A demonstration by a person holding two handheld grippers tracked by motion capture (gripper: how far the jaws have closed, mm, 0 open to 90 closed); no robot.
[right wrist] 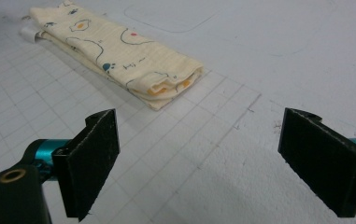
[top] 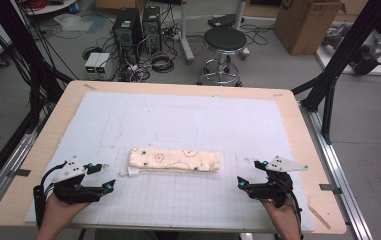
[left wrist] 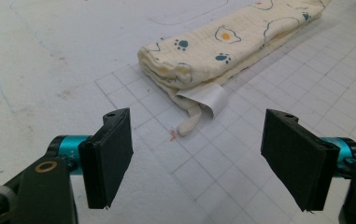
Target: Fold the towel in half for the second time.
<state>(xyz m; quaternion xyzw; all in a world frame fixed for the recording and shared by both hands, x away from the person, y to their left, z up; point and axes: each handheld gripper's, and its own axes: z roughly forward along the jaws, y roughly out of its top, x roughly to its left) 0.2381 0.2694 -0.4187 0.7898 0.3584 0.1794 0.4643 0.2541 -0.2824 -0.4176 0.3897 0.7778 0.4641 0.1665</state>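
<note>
A wooden table (top: 298, 120) carries a big white mat (top: 178, 120) that covers almost all of its top. The near part of the mat has a fine printed grid, and the far part is plain, with a few faint drawn outlines. Behind the table the floor is grey. There stand a round black stool (top: 224, 40), two dark computer towers (top: 137, 27) with many cables on the floor around them, and a cardboard box (top: 305, 22) to the right. Black frame bars rise at both sides of the table.

A folded cloth (top: 174, 160) lies flat near the middle of the mat, along the far edge of the grid. It is cream coloured with small printed figures, and it is folded into a long narrow strip. A white label (left wrist: 203, 99) and a short loop stick out from its left end.

The left claw (top: 103, 176) rests low at the near left of the mat, just beside the label end of the cloth but not touching it. Its jaws stand wide apart and hold nothing. The right claw (top: 247, 174) is at the near right, near the other end of the cloth, with a gap of bare mat between. Its jaws are also wide apart and empty.
</note>
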